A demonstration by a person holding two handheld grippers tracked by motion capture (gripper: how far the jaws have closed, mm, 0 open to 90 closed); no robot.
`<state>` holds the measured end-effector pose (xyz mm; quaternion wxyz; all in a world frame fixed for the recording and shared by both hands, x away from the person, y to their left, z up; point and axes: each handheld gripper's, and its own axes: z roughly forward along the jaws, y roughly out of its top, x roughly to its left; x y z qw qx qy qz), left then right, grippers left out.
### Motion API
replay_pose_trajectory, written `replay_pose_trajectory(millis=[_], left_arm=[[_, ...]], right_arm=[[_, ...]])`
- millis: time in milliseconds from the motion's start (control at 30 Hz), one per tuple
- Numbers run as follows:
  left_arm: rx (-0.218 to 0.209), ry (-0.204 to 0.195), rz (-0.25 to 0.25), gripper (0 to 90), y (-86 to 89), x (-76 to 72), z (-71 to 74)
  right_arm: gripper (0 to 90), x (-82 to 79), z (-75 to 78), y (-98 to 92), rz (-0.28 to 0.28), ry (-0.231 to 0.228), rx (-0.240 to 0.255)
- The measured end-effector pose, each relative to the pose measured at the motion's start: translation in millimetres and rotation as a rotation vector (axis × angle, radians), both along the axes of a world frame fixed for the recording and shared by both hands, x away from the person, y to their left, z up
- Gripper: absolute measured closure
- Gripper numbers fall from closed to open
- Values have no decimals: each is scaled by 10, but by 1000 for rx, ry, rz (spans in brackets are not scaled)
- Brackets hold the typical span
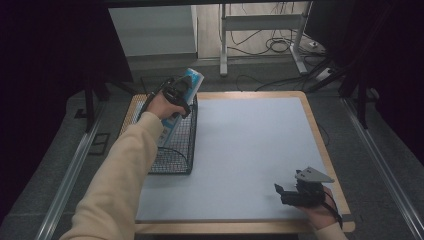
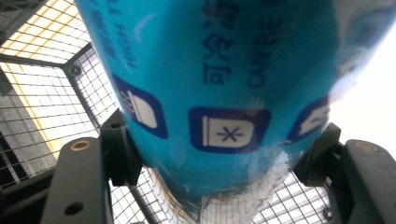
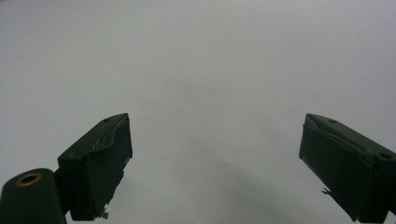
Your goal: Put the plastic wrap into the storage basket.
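Observation:
A blue and white cylindrical package (image 1: 186, 87) with printed icons (image 2: 224, 84) is clamped between the jaws of my left gripper (image 1: 176, 95). It hangs tilted over the black wire basket (image 1: 176, 150) at the table's left side, its lower end inside the basket. In the left gripper view both pads (image 2: 120, 149) press on the package's sides, with the basket mesh (image 2: 42, 93) behind. My right gripper (image 1: 292, 194) rests near the front right of the table, jaws wide apart over the bare grey mat (image 3: 201, 70), nothing between them.
The grey mat (image 1: 240, 150) covers most of the wooden table (image 1: 320, 145). Beyond the far edge stand a desk frame (image 1: 260, 30) and loose cables (image 1: 280, 47) on the floor. A metal rail (image 1: 70, 175) runs along the left.

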<state>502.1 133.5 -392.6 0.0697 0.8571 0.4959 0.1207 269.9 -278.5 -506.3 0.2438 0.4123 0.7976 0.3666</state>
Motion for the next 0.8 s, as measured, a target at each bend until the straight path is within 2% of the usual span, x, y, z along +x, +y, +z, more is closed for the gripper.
replay_pose_trajectory(millis=[333, 633, 800], left_arm=[[-2, -21, 44, 317, -18, 150, -169], [15, -27, 45, 316, -91, 241, -298], [17, -35, 58, 316, -74, 268, -320]], right_arm=[[99, -3, 4, -1, 1, -3, -1], [99, -3, 7, -5, 2, -6, 0], [99, -5, 5, -3, 2, -5, -1]])
